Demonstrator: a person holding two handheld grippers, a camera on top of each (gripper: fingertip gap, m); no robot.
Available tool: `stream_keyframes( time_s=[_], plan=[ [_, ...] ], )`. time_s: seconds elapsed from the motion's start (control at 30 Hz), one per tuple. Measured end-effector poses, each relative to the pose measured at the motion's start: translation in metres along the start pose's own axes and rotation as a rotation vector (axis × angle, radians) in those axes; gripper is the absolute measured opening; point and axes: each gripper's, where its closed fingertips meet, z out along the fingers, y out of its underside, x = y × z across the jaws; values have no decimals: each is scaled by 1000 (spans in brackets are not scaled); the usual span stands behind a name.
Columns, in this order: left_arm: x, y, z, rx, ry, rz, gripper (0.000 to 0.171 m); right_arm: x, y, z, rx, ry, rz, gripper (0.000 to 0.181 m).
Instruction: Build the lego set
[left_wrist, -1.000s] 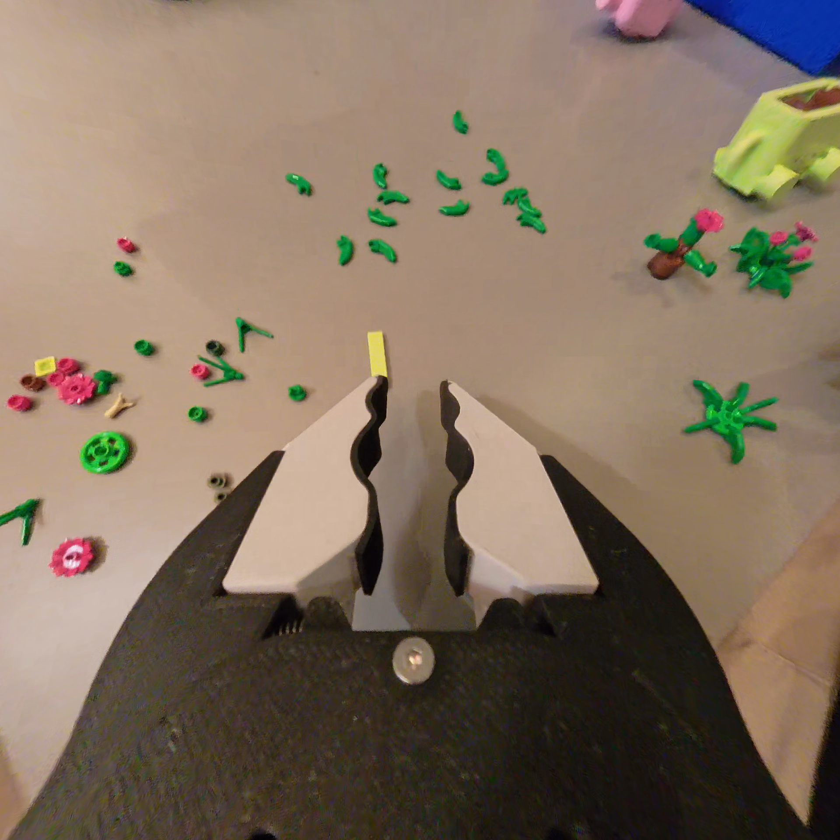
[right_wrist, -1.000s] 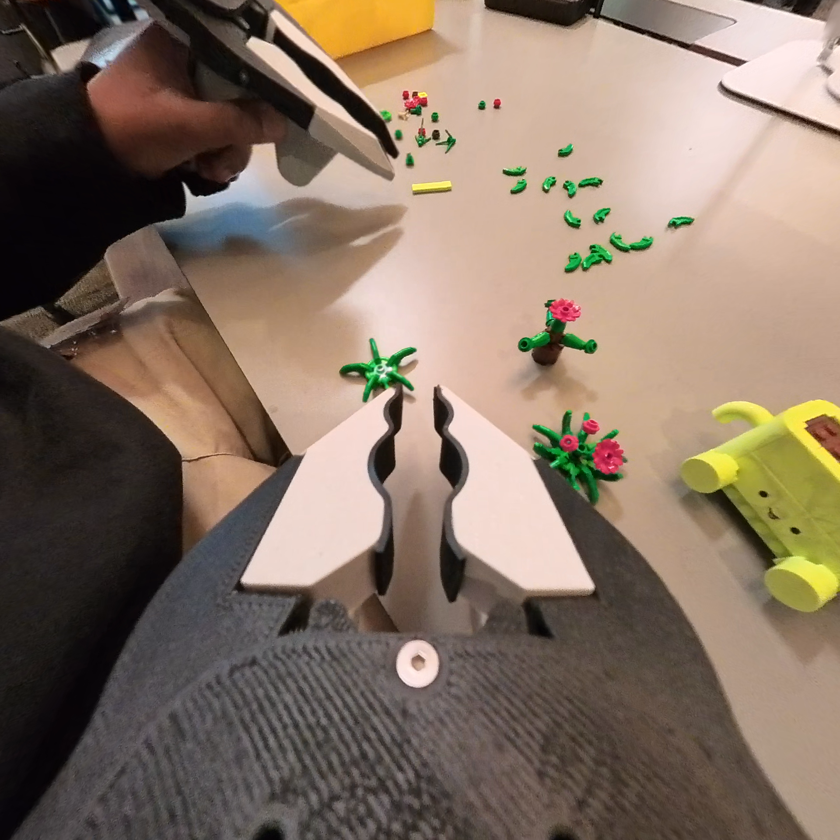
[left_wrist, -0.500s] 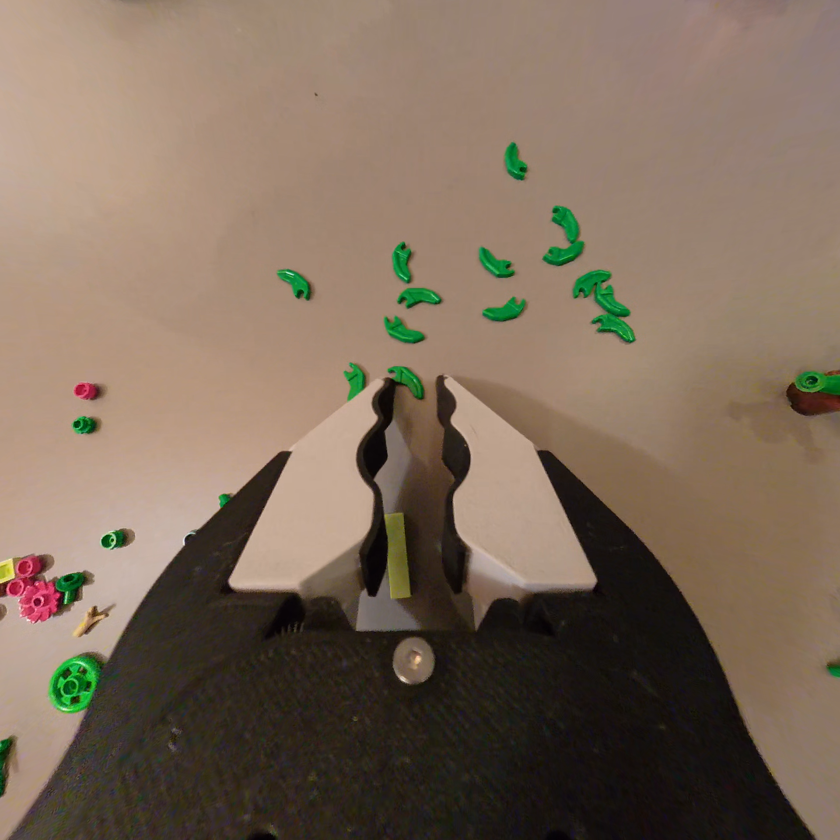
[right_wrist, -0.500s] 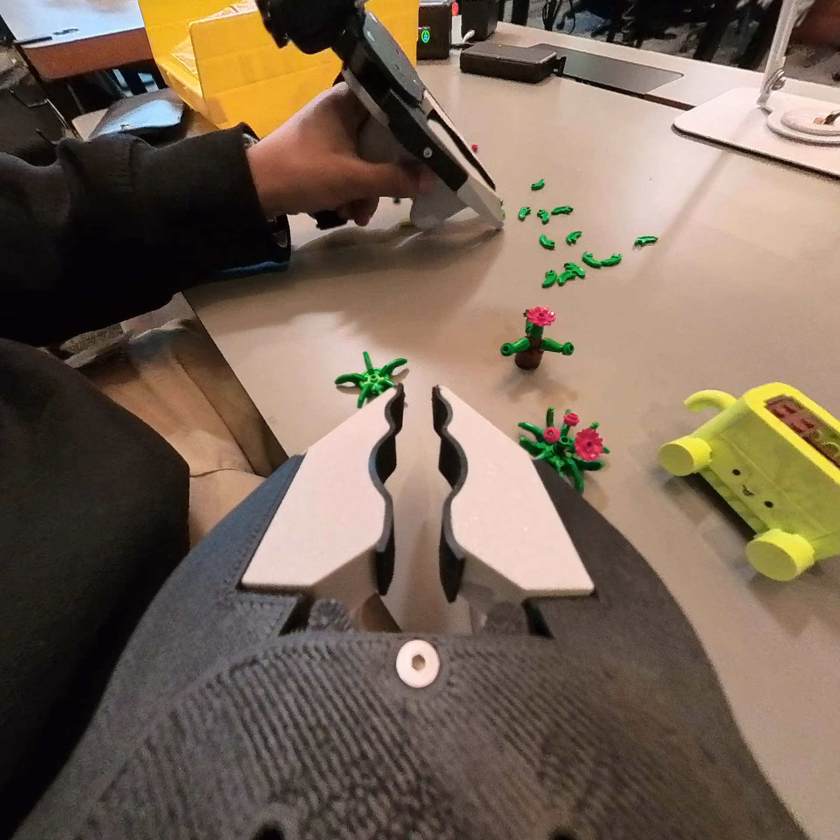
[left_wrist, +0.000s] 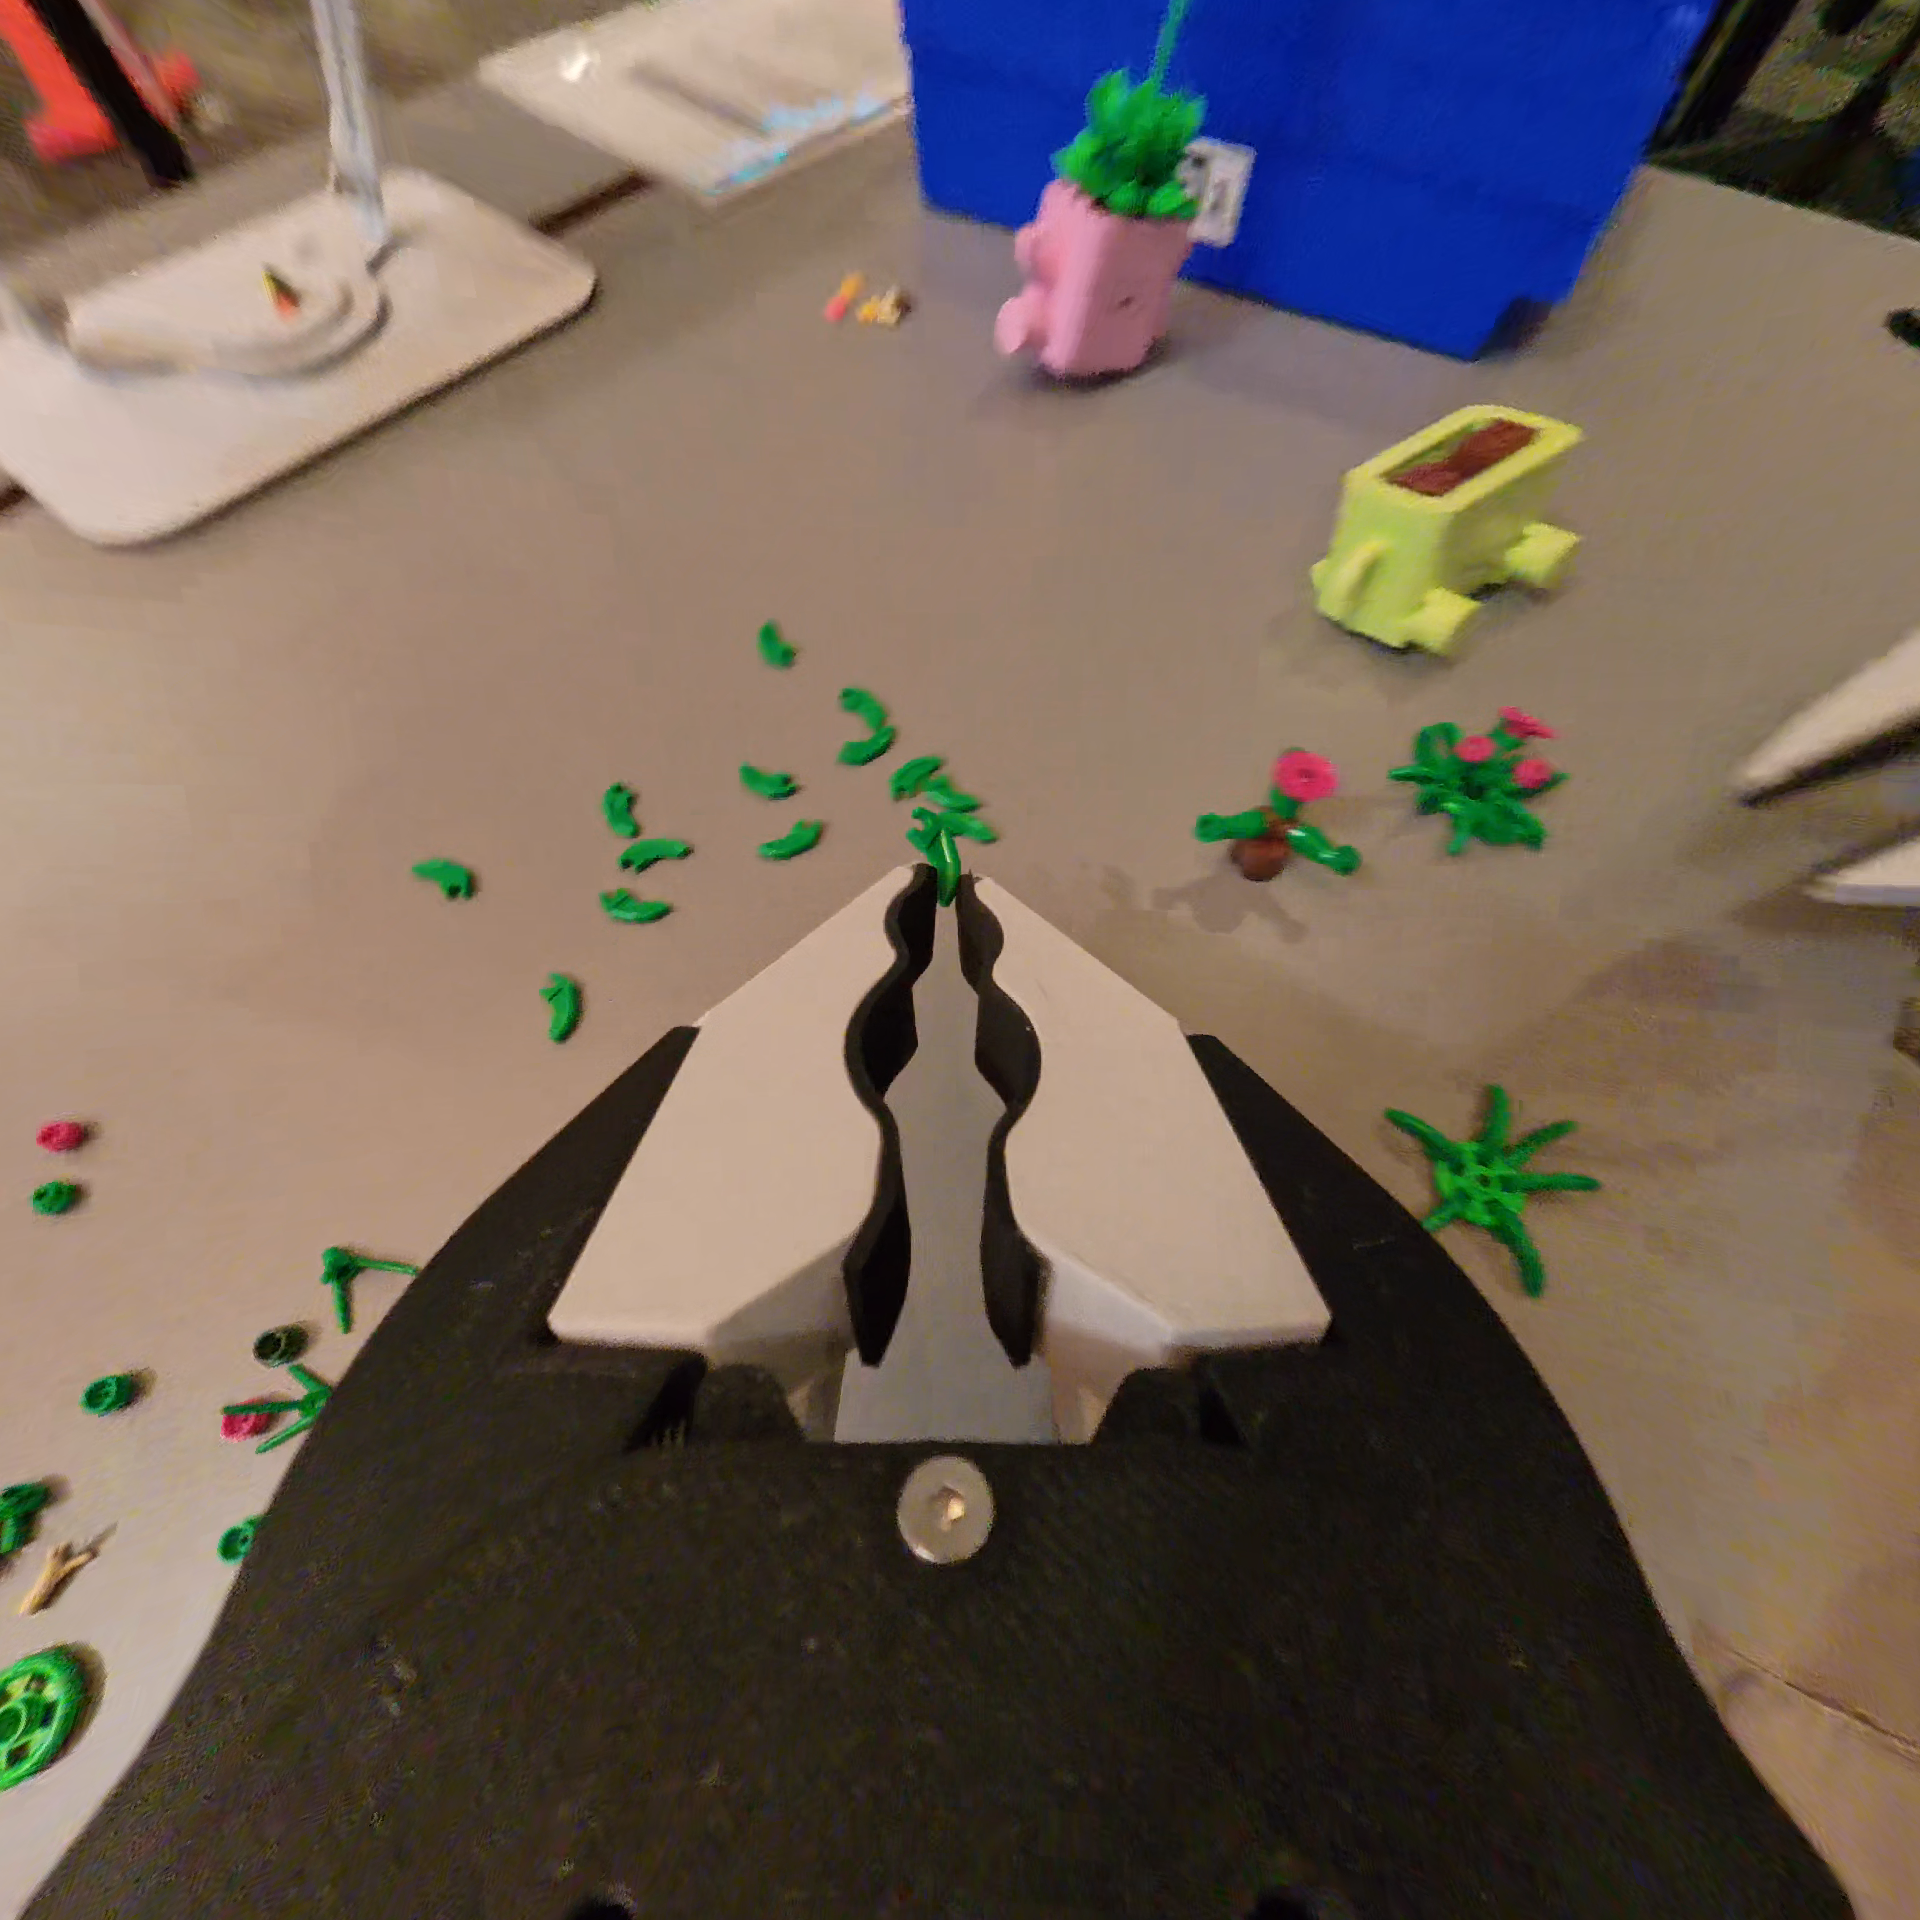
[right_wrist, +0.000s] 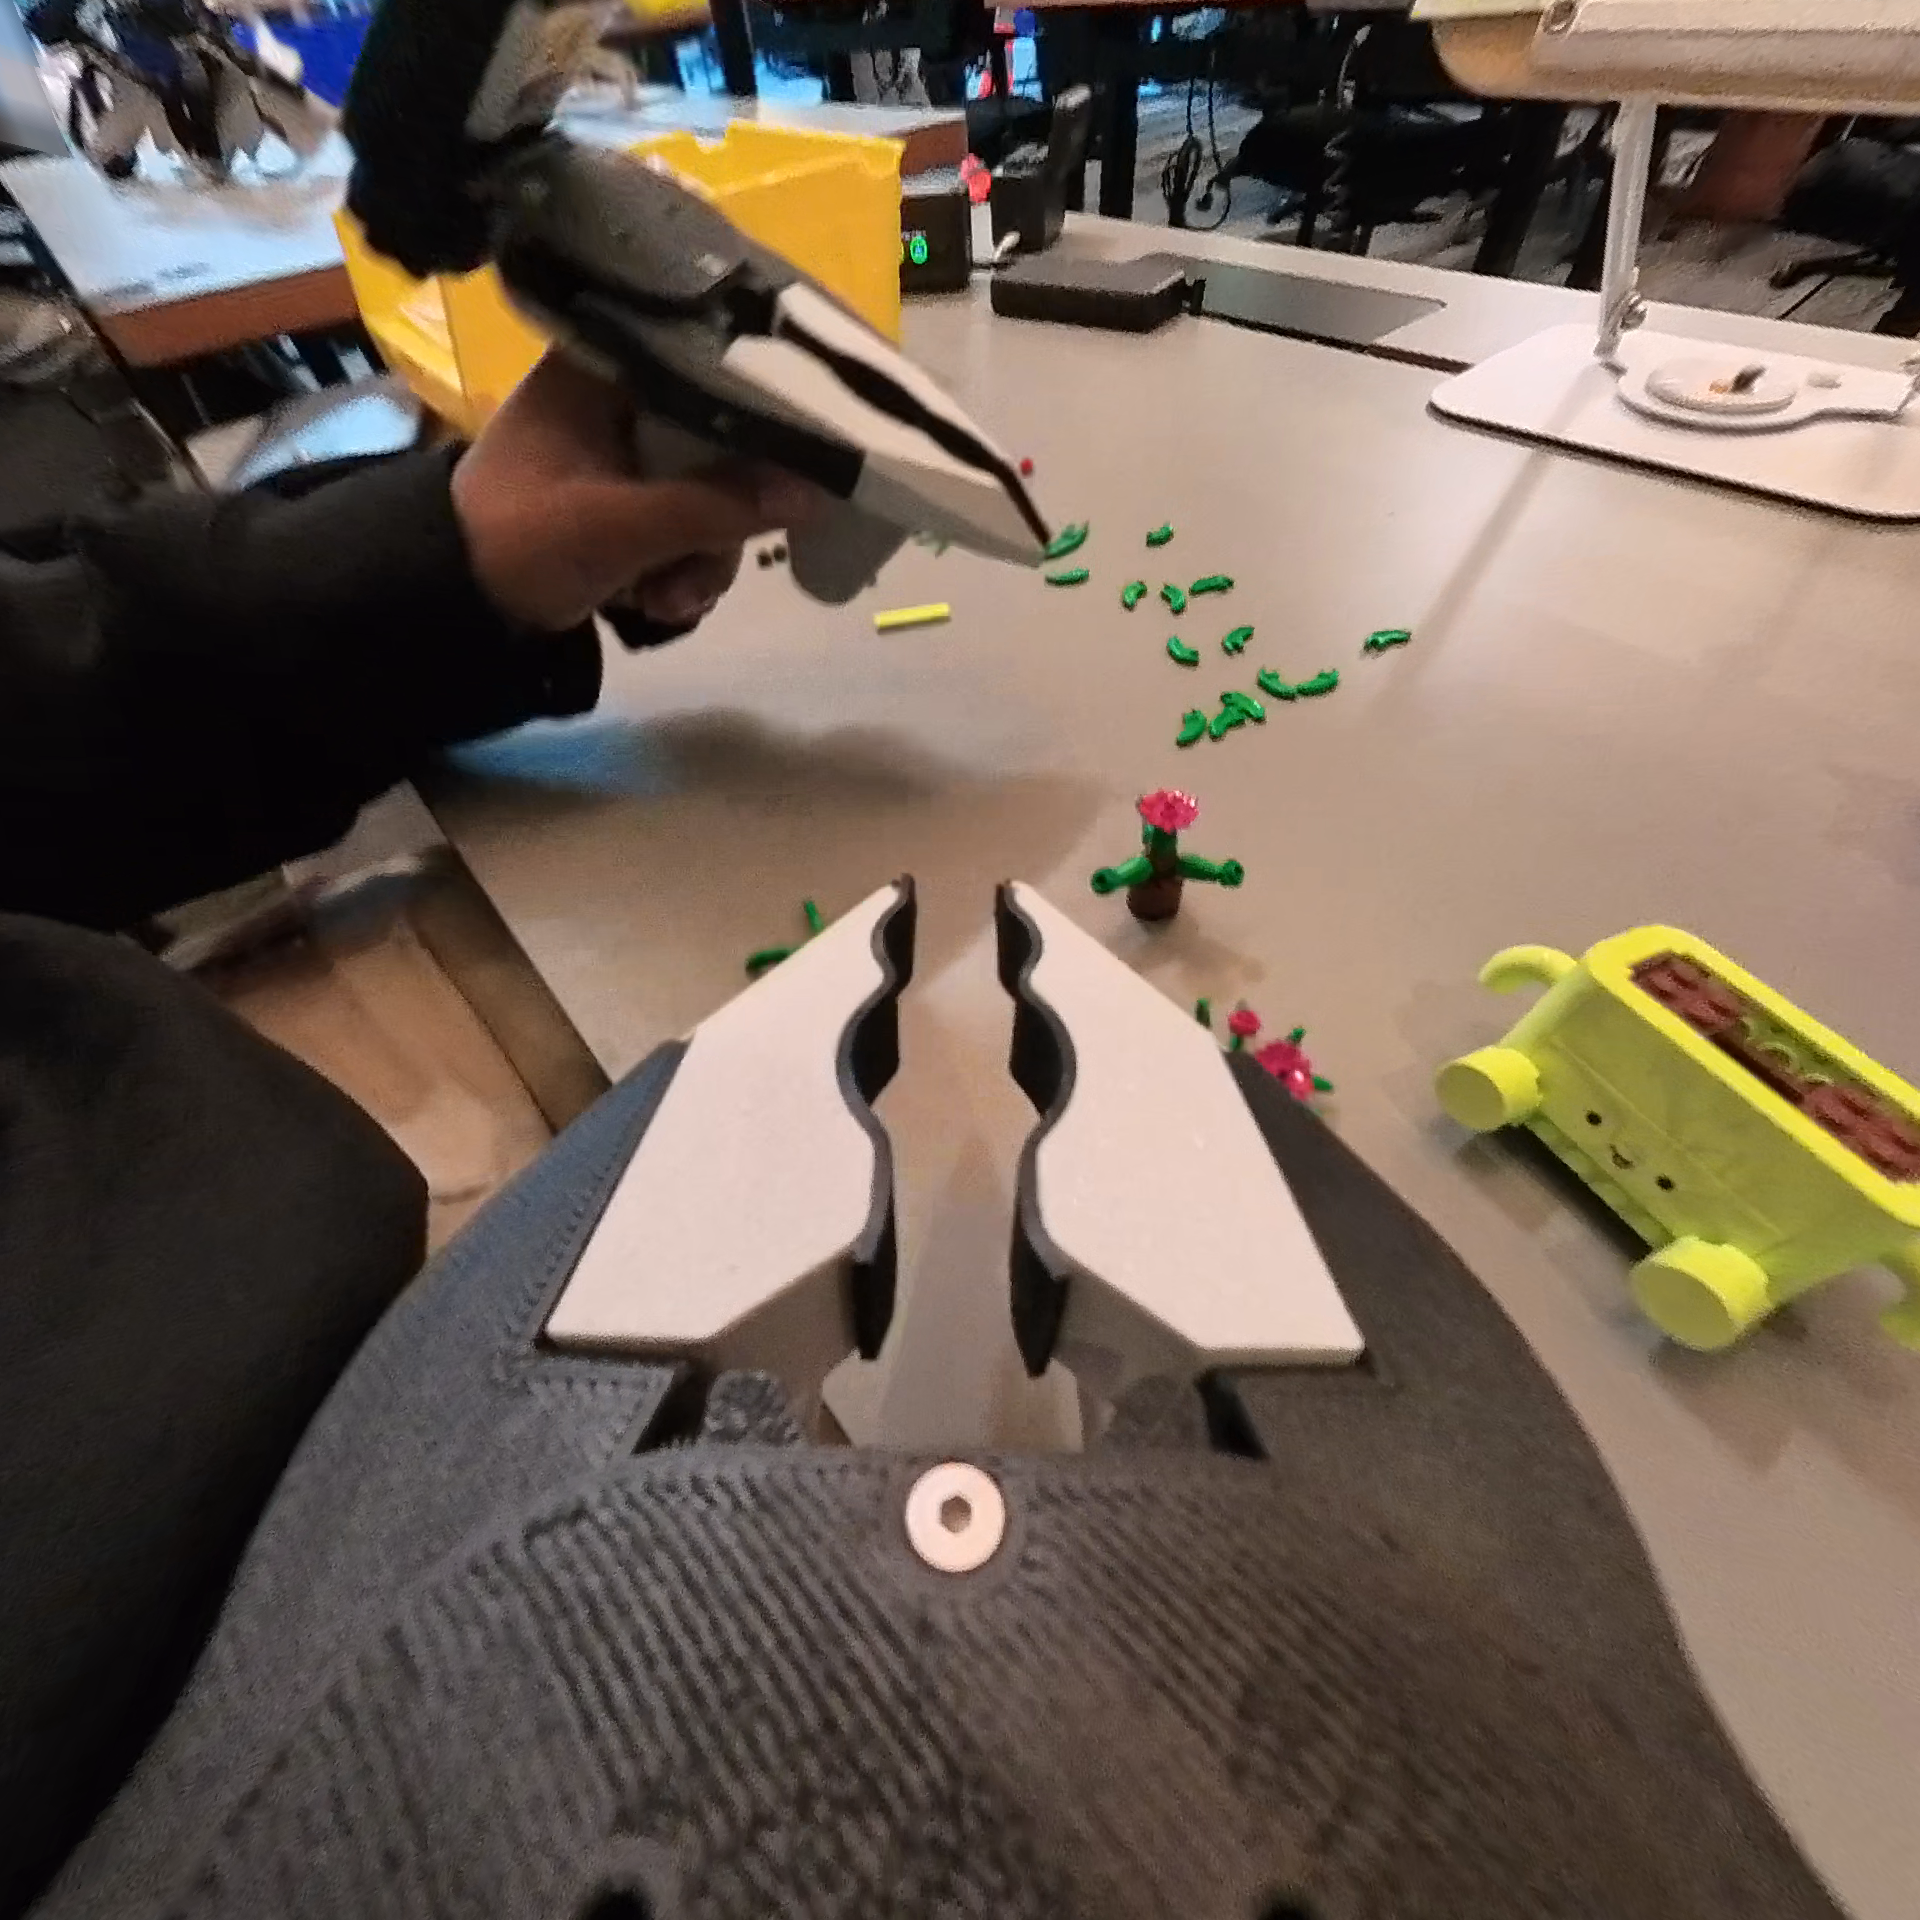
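My left gripper (left_wrist: 943, 883) is shut on a small green leaf piece (left_wrist: 948, 860) and holds it above the table; the leaf sticks out of the tips. The right wrist view shows the left gripper (right_wrist: 1034, 538) raised, with the leaf (right_wrist: 1070, 538) at its tip. Several loose green leaves (left_wrist: 769, 781) lie below it. My right gripper (right_wrist: 954, 904) is open and empty, low over the table near the front edge. Past it stand a small potted flower (right_wrist: 1164, 868) and a lime-green planter (right_wrist: 1704, 1101).
A green spiky piece (left_wrist: 1486, 1184), a flowered bush (left_wrist: 1481, 784), a pink planter (left_wrist: 1096, 281) and a blue bin (left_wrist: 1351, 156) are ahead. Small flower parts (left_wrist: 62, 1164) lie at the left. A yellow bar (right_wrist: 912, 616), a yellow box (right_wrist: 727, 239) and a white lamp base (right_wrist: 1714, 416) show in the right wrist view. Left tips to right tips: about 15 cm. The small potted flower (right_wrist: 1164, 868) is about 8 cm from my right fingertips. My left wrist view (left_wrist: 1285, 816) looks at it from another angle. The lime-green planter (right_wrist: 1704, 1101) is about 12 cm from my right fingertips and 20 cm from my left. It turns up in the left wrist view (left_wrist: 1497, 494) as well.
My left gripper went down over the leaves, shut on one green leaf and lifted it off the table. The yellow bar stays on the table. My right gripper has barely moved.
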Motion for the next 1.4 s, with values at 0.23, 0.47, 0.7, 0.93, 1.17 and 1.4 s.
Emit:
stream_keyframes(
  time_s=[0.23, 0.47, 0.7, 0.93, 1.17, 1.4],
  plan=[
    [82, -19, -30, 171, 77, 159, 0, 6, -41, 21, 200, -60, 305, 35],
    [98, -21, -44, 224, 153, 73, 0, -11, -39, 32, 184, -230, 465, 26],
    [77, 4, -40, 120, 133, -11, 0, 10, -29, 16, 137, -88, 336, 26],
    [91, 31, -45, 61, 168, -19, 0, -8, 1, -6, 25, -35, 96, 25],
    [121, 36, -56, 50, 293, -5, 0, -88, 64, -30, -239, -421, -21, 14],
    [193, 66, -65, -72, 538, -1, 0, -116, 136, -25, -502, -457, -148, 21]
  ],
)
